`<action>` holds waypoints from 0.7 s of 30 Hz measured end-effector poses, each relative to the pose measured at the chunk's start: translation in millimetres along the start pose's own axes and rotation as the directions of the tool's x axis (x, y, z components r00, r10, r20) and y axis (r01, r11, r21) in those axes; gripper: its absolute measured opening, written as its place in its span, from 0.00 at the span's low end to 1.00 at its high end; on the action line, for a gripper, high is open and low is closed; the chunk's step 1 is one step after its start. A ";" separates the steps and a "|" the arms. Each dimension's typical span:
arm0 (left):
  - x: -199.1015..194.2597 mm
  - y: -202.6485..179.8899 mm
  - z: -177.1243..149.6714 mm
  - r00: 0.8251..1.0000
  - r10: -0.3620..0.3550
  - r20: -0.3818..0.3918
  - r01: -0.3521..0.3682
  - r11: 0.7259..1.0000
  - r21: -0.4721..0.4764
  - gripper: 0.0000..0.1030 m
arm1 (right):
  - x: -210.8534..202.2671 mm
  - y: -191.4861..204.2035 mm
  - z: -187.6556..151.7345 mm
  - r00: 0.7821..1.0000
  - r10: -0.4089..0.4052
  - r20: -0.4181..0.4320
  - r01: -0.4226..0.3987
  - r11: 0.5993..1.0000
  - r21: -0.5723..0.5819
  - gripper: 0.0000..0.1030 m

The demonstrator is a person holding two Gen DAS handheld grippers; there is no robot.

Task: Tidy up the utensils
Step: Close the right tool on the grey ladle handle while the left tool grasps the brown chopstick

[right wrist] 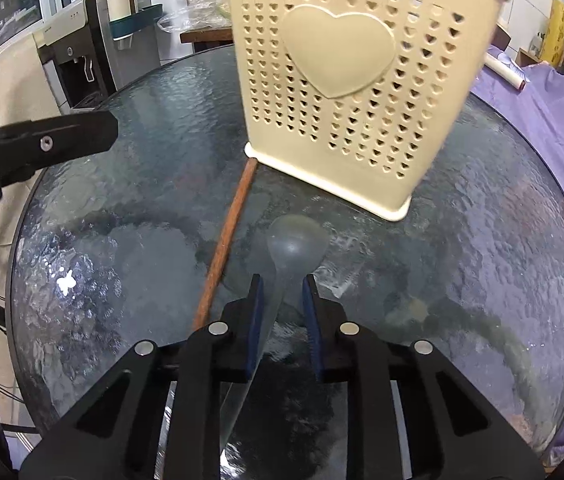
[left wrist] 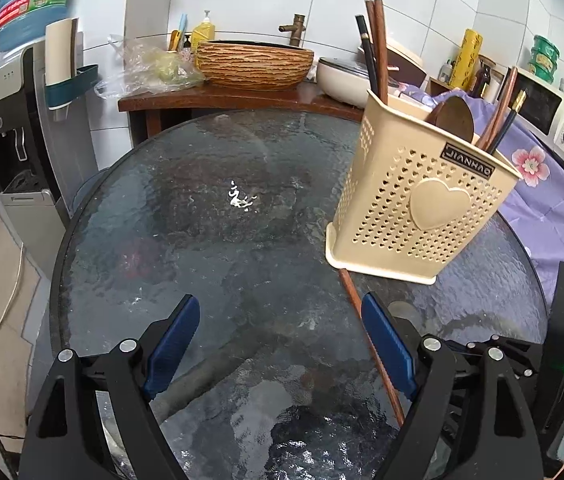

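Right wrist view: a translucent plastic spoon [right wrist: 282, 276] lies on the glass bench [right wrist: 482, 260], its bowl toward the cream utensil holder [right wrist: 354, 92] and its handle running back toward the camera between the fingers of the right tongs [right wrist: 282, 292]. Those jaws are narrow around the neck of the spoon; whether both pads already press on it I cannot tell, since a sliver of gap seems to show on the right side. Beside the spoon, just to the left, a brown wooden chopstick [right wrist: 223, 248] lies with its far tip touching the holder's base corner, its long axis slanting from there down and to the left. In the left wrist view the left tongs [left wrist: 277, 344] stand wide and empty over the bench, with that same chopstick passing by their right-hand pad. The holder already carries several chopsticks and a wooden spoon [left wrist: 454, 120], so most sorting looks done; the spoon and the lone chopstick appear to be what remains.
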State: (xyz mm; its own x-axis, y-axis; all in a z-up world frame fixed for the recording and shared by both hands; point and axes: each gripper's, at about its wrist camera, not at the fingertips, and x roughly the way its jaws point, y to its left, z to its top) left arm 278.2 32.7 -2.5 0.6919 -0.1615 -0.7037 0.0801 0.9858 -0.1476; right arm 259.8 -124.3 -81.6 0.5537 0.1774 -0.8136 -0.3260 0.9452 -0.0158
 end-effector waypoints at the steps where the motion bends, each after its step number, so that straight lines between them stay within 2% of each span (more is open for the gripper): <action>1: 1.5 -2.3 -0.6 1.000 -0.002 -0.006 0.002 1.000 0.006 0.78 | -1.2 -2.7 -1.5 1.000 -0.002 -0.003 0.002 1.000 -0.001 0.20; 6: 14.7 -19.5 -4.2 0.999 -0.017 -0.049 0.020 0.998 0.055 0.76 | -8.8 -23.6 -12.1 1.000 0.007 -0.014 -0.007 1.000 0.015 0.18; 9: 25.1 -31.1 -7.9 0.995 -0.034 -0.089 0.041 0.996 0.080 0.68 | -11.8 -34.9 -16.9 1.000 -0.001 -0.018 0.002 1.000 0.020 0.18; 11: 35.1 -41.0 -9.9 0.991 -0.047 -0.126 0.059 0.993 0.101 0.67 | -13.2 -41.1 -19.0 1.000 0.010 -0.017 -0.010 0.999 0.031 0.18; 16: 54.8 -59.7 -10.1 0.987 -0.028 -0.160 0.051 0.989 0.142 0.65 | -13.9 -46.4 -18.3 1.000 0.020 -0.014 -0.019 0.999 0.035 0.18; 19: 65.4 -67.2 -9.6 0.983 -0.014 -0.182 0.045 0.985 0.166 0.54 | -14.1 -50.2 -18.0 0.999 0.042 -0.009 -0.042 0.998 0.056 0.18; 21: 74.1 -69.5 -10.8 0.978 -0.016 -0.206 0.051 0.985 0.164 0.51 | -14.5 -57.3 -19.2 0.997 0.079 -0.003 -0.079 0.993 0.083 0.18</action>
State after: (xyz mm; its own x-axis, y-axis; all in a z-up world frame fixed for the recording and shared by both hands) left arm 316.1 -48.3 -51.9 0.5277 -0.1832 -0.8295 0.2318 0.9705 -0.0669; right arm 255.8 -186.2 -80.1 0.5239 0.2508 -0.8141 -0.3035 0.9479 0.0967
